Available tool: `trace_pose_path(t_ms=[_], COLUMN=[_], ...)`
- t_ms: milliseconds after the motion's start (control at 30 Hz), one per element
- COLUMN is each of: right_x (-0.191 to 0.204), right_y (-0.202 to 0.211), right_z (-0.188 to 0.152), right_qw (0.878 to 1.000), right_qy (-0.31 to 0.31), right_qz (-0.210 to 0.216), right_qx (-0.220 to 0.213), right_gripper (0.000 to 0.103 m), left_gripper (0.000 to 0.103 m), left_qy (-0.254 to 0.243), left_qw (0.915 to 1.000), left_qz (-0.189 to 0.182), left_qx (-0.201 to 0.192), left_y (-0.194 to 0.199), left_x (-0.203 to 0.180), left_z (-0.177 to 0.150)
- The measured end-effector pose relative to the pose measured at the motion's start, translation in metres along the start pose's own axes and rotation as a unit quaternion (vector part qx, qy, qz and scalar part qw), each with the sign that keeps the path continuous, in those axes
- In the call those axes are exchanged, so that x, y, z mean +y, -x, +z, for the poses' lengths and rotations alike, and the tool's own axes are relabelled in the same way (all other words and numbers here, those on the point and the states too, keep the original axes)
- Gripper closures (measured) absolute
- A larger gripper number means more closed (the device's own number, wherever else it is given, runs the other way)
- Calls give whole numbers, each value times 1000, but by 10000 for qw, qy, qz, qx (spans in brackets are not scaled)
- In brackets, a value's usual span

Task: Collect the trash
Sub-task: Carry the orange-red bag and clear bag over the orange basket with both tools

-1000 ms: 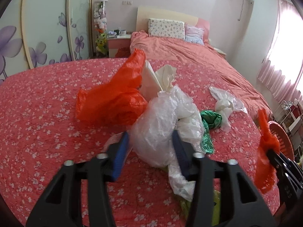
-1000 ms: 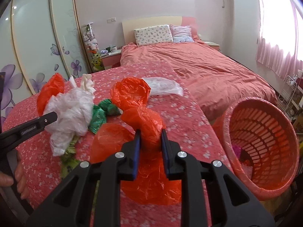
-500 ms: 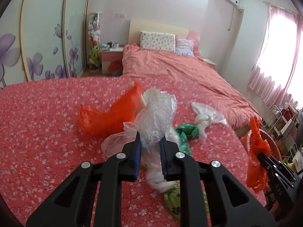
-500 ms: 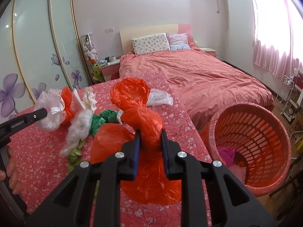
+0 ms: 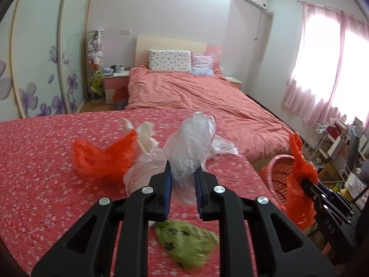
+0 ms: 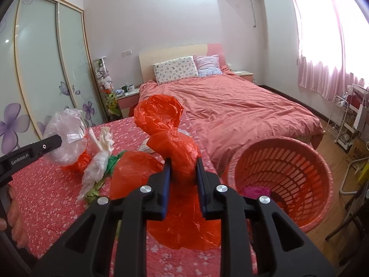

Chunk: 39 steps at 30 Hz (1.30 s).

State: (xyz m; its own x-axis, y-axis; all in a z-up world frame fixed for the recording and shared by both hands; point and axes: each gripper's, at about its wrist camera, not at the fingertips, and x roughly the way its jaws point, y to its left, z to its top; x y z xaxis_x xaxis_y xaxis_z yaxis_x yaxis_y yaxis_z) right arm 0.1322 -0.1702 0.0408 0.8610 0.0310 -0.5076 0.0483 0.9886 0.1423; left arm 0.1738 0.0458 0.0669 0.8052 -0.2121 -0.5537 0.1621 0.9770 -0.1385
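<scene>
Clear plastic bag, on which the left tongs have just closed, now hangs lifted off the table, while the right tongs stay clamped on an orange bag beside the basket.

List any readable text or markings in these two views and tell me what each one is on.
"GenRobot.AI": white lettering on the side of the left gripper, seen in the right wrist view.
"DAS": on the body of the right gripper, seen in the left wrist view.
Boxes on the shelves by the window: print too small and blurred to read.
Nothing else legible.
</scene>
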Motion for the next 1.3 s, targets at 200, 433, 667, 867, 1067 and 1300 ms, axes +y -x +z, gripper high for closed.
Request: trace_pose_path(t_ms=[200,433,667,867,1067,1300], right_x=[-23,-50,-79,-107,-135,-172], right_y=[14,21,21,19,15,6], right_z=[1,-1,-5,-8,-9,-12], right_qw=[9997,9988,9971,9947,9912,9861], right_qy=[-107,-279,-463,-643,-843,-1112], right_qz=[-172,-376,-591,-785,-1010,-1232], right_qx=[-114,-154,-146,-133,-144,-116], right_gripper=[82,82,82,82,82,82], left_gripper=[85,85,85,85,85,85], left_qy=[-162,-282,-393,-472,-593,-738], left_qw=[9993,9973,9942,9908,9866,9813], left_qz=[-324,-653,-946,-1195,-1431,-1662], left_qx=[62,183,313,418,518,624], left_y=[-5,-16,-29,-40,-51,-65], left_x=[-31,-61,-92,-124,-155,-186], left_z=[-3,-8,-13,-17,-23,-28])
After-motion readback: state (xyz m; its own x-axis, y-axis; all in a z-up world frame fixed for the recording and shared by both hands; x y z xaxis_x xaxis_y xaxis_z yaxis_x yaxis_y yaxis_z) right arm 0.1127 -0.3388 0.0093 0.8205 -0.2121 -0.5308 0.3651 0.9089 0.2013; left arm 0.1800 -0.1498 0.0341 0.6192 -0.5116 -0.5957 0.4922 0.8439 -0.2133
